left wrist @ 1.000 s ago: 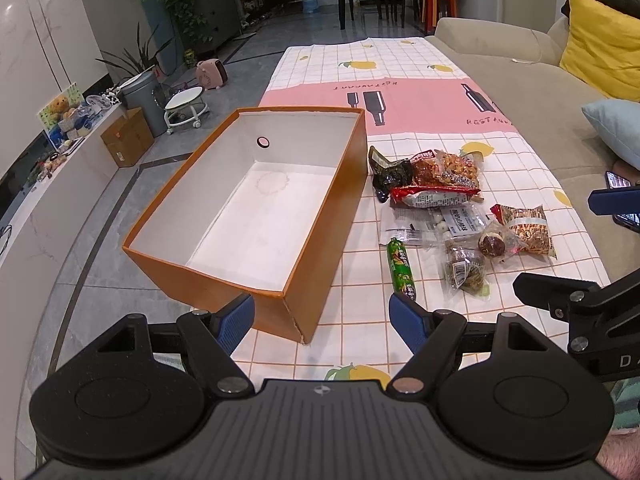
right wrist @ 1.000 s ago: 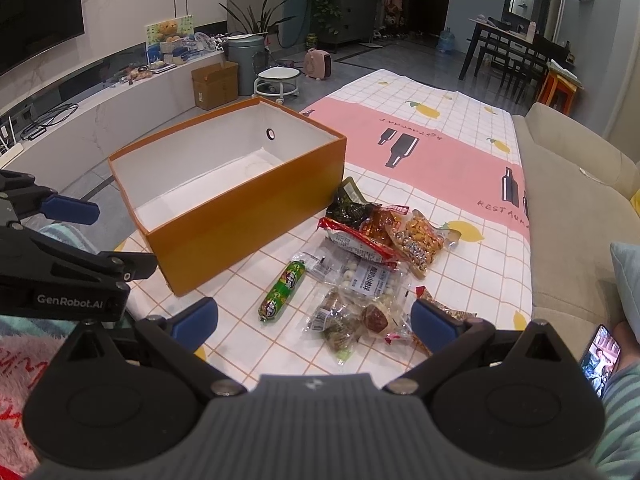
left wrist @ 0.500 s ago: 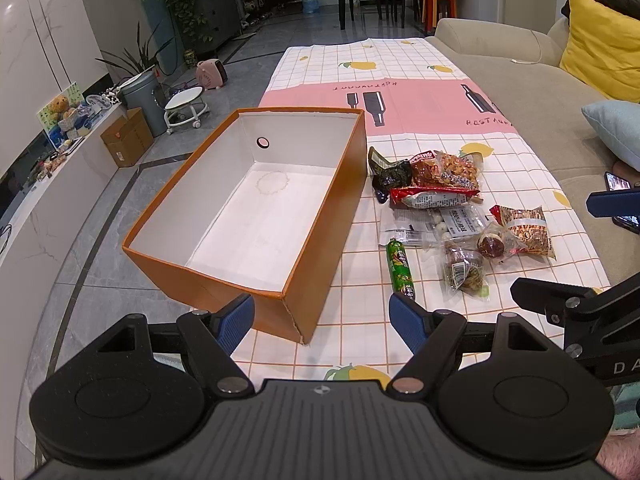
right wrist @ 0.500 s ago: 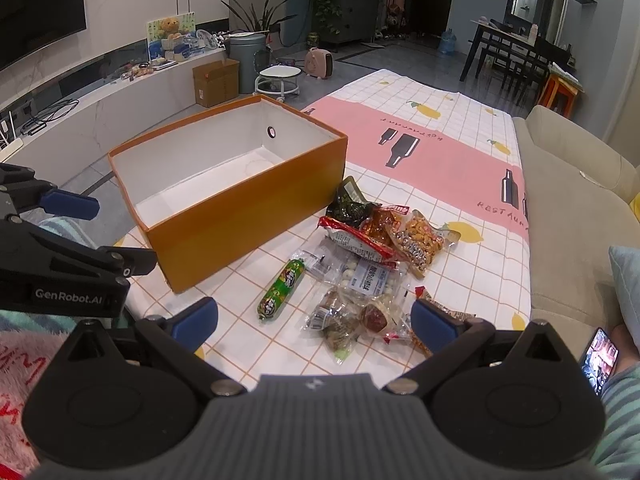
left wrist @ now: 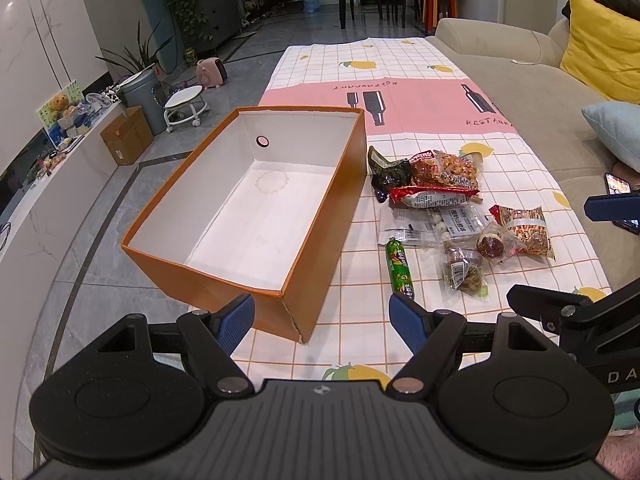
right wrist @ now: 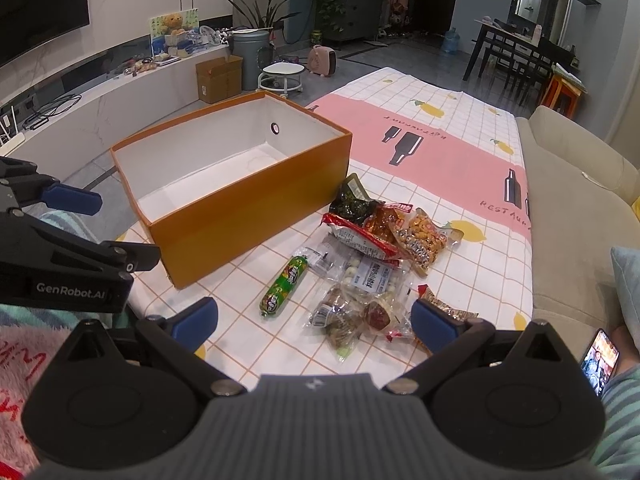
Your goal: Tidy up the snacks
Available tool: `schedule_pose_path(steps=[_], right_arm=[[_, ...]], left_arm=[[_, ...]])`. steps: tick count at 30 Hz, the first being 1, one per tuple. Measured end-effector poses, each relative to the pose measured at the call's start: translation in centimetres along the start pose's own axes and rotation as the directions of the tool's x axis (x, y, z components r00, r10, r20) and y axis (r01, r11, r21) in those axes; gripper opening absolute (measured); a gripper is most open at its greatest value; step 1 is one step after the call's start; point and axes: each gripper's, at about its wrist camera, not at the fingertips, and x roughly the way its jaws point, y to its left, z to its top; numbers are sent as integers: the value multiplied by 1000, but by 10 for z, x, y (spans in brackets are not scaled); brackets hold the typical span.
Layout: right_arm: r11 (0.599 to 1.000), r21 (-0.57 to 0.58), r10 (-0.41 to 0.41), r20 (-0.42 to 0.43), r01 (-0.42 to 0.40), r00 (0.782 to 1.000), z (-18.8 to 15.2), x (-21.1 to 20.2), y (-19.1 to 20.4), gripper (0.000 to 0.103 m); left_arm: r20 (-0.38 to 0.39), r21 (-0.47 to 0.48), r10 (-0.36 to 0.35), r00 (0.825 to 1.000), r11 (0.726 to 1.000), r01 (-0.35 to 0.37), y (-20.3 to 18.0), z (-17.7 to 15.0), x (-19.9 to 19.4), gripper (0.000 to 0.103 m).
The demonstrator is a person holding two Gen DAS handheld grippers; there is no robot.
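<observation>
Nothing moved since earlier | left gripper (left wrist: 321,318) and right gripper (right wrist: 314,319) gaped empty | snacks (right wrist: 372,256) beside orange box (right wrist: 248,216) on worktop (right wrist: 460,160)

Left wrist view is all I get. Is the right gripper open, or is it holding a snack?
Observer: The right gripper is open, with nothing between its pads.
Operator: What lies straight ahead of it?
Observer: The clear packet of brown pieces, just past its fingertips and untouched.
Operator: And the green sausage stick?
Observer: The green sausage stick lies left of that packet, toward the orange box, also inside the span of the open fingers.
</observation>
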Motion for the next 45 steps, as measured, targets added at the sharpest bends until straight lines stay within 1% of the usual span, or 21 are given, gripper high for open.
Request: schedule_pose_path(steps=[11,17,21,24,25,26,27,28,29,30,32,34,36,37,38,40,42,44,45], right_arm=[[1000,7,1,-3,-1,1000,-1,1,0,99],[999,45,11,-5,-11,1000,-1,2,-8,99],[998,70,5,0,-5,1000,-3,6,-16,99],[995,98,-10,3,9,1000,-4,12,-28,99],[994,112,-15,-4,15,1000,-6,15,-35,98],[992,123,-14,-17,16,1000,-7,20,-40,95],[991,133,-13,-30,17,999,-8,23,-45,86],[990,143,-8,-40,14,999,-8,28,-50,84],[988,152,-7,-53,15,999,-10,32,-56,84],[987,162,-10,-64,20,998,-12,37,-61,84],[984,176,-11,-80,26,997,-16,46,-72,79],[980,196,-12,-100,31,995,-20,56,-82,75],[974,217,-32,-121,58,992,-25,67,-93,74],[973,218,-51,-130,78,990,-27,72,-97,73],[972,214,-71,-137,99,988,-28,77,-101,73],[972,199,-99,-145,127,984,-30,87,-111,73],[978,155,-115,-148,138,982,-30,95,-117,73],[988,68,-130,-154,141,980,-30,103,-119,78],[990,27,-135,-152,141,979,-30,107,-119,83]], left_arm=[[0,0,-1,1000,1000,1,0,0,0,90],[-2,4,-7,1000,1000,7,-1,0,0,90],[-7,26,-40,999,999,40,-7,3,2,90],[-2,44,-96,995,994,96,-11,10,5,84],[0,49,-125,992,991,125,-12,12,6,81],[-3,52,-154,988,987,154,-15,15,9,79],[-11,53,-183,983,982,183,-17,19,12,76],[-23,55,-215,976,975,216,-19,22,16,69],[-38,55,-249,968,967,250,-23,25,22,66],[-55,48,-274,960,960,277,-26,28,28,66],[-89,24,-302,949,952,305,-33,34,43,64],[-124,18,-304,945,951,308,-41,39,61,62],[-138,22,-285,948,956,291,-49,43,74,61],[-136,30,-291,947,954,298,-53,45,78,61],[-136,37,-305,942,949,313,-57,46,83,61],[-156,39,-341,927,936,350,-64,48,97,61],[-192,46,-354,915,928,369,-73,48,112,61],[-212,55,-356,910,926,374,-80,47,125,63],[-219,61,-353,910,926,373,-83,47,130,63]])
